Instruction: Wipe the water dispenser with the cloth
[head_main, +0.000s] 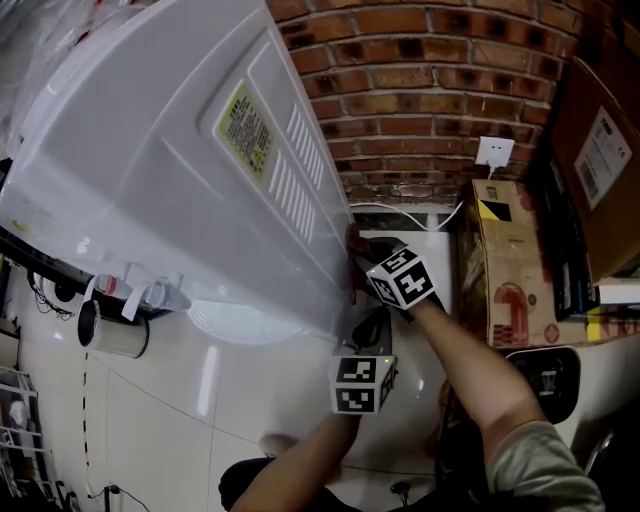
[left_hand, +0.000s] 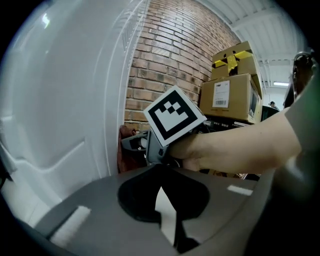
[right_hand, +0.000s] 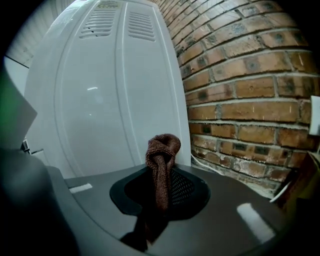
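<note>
The white water dispenser fills the left of the head view, its vented rear panel towards me. The brown cloth is bunched upright in my right gripper, which is shut on it. In the head view the right gripper is at the panel's lower rear corner, beside the brick wall. I cannot tell whether the cloth touches the panel. My left gripper is just behind and below the right one, off the dispenser. The left gripper looks shut with nothing between its jaws.
The brick wall stands close behind the dispenser, with a white socket and a cable. Stacked cardboard boxes are on the right. The dispenser's taps and a cylindrical cup show at the lower left.
</note>
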